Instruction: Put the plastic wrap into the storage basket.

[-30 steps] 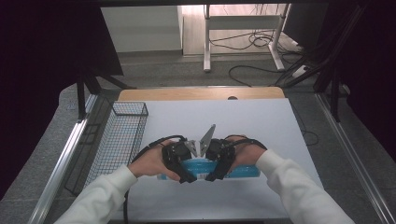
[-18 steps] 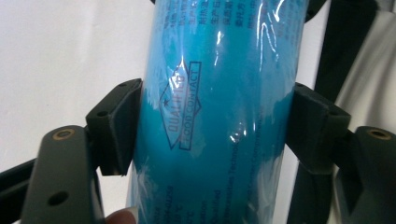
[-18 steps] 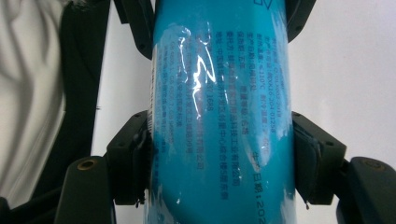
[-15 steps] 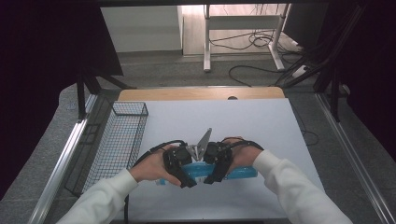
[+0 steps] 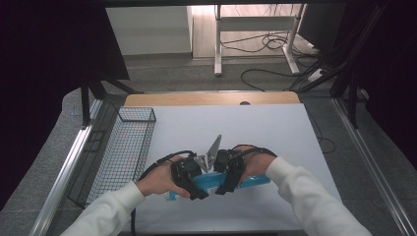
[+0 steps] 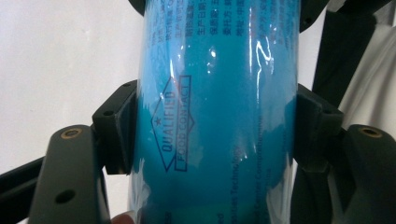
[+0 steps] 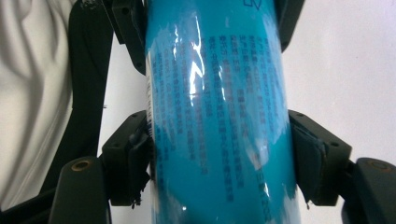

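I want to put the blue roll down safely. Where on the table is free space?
The white table is bare beyond the grippers, up to its wooden far edge, and right of the blue roll. The wire basket borders the left; the near middle is crowded.

You have bare white table [image 5: 275, 132] open ahead and to the right of your hands (nothing standing there), while the wire basket [image 5: 123, 152] blocks the left edge.

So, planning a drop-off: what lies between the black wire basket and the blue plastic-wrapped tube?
Bare white table, plus the person's left hand, in the high view.
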A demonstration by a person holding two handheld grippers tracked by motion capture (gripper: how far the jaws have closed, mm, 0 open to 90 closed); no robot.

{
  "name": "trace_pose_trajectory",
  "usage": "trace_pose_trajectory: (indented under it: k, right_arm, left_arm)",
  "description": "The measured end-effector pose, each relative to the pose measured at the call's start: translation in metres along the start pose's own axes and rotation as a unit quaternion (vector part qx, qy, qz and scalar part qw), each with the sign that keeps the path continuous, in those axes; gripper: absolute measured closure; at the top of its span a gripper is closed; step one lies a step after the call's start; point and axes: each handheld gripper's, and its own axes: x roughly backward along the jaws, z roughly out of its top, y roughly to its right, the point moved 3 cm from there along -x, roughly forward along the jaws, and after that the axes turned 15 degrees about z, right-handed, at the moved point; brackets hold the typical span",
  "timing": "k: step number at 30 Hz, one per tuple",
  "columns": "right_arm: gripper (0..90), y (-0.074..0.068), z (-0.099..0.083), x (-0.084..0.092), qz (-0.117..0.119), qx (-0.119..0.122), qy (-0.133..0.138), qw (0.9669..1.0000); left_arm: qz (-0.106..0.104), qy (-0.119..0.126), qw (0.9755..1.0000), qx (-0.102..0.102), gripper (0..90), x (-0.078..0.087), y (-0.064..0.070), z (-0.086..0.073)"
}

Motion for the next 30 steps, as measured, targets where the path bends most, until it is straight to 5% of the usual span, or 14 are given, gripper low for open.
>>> trace_pose_trajectory:
  k: [1, 2, 5, 9, 10, 11, 12, 13, 17, 21, 22, 23, 26, 30]
  right_arm:
    - [27.8, 0.0, 0.0, 0.0, 0.0, 0.0, 0.0, 1.0]
    - [18.0, -0.002, -0.001, 0.003, -0.003, -0.009, 0.003, 0.9999]
    - [9.9, -0.005, -0.001, 0.012, -0.024, -0.007, 0.027, 0.9993]
    - [6.9, -0.012, -0.005, 0.048, -0.086, -0.01, 0.089, 0.9922]
    - [7.0, -0.02, -0.009, 0.067, -0.117, -0.013, 0.129, 0.9847]
    - [7.0, -0.02, -0.009, 0.067, -0.117, -0.013, 0.129, 0.9847]
    - [8.6, -0.031, -0.014, 0.084, -0.141, -0.009, 0.166, 0.9759]
    - [8.6, -0.031, -0.014, 0.084, -0.141, -0.009, 0.166, 0.9759]
    - [9.9, -0.05, -0.033, 0.099, -0.169, -0.015, 0.215, 0.9619]
    - [9.9, -0.061, -0.059, 0.092, -0.183, -0.04, 0.235, 0.9538]
    - [10.3, -0.062, -0.073, 0.087, -0.198, -0.062, 0.246, 0.9469]
    - [10.3, -0.062, -0.073, 0.087, -0.198, -0.062, 0.246, 0.9469]
    - [11.4, -0.063, -0.092, 0.076, -0.203, -0.1, 0.272, 0.9351]
    - [13.0, -0.059, -0.113, 0.058, -0.215, -0.149, 0.275, 0.9254]
  left_arm:
    - [0.004, 0.01, 0.9997, 0.024, 30.5, -0.001, 0.002, 0.0]
    - [-0.001, 0.001, 0.9999, 0.014, 30.8, 0.0, -0.002, -0.002]
    - [0.003, 0.009, 0.9986, 0.052, 31.0, -0.001, -0.005, -0.009]
    - [0.01, 0.021, 0.9962, 0.083, 31.1, 0.008, -0.012, -0.018]
    - [0.011, 0.029, 0.9952, 0.093, 31.1, 0.011, -0.014, -0.02]
    - [0.015, 0.031, 0.9946, 0.098, 31.1, 0.015, -0.016, -0.022]
    - [0.02, 0.032, 0.9938, 0.104, 31.2, 0.019, -0.018, -0.024]
    - [0.027, 0.034, 0.9931, 0.109, 31.2, 0.021, -0.019, -0.025]
    - [0.043, 0.043, 0.9887, 0.137, 31.2, 0.036, -0.026, -0.034]
    - [0.058, 0.053, 0.9838, 0.161, 31.3, 0.045, -0.032, -0.044]
    - [0.064, 0.057, 0.9813, 0.173, 31.2, 0.047, -0.033, -0.046]
    - [0.068, 0.053, 0.9814, 0.172, 31.2, 0.049, -0.035, -0.049]
    - [0.08, 0.05, 0.9781, 0.185, 31.2, 0.055, -0.038, -0.056]
    - [0.095, 0.046, 0.9735, 0.203, 31.4, 0.064, -0.042, -0.066]
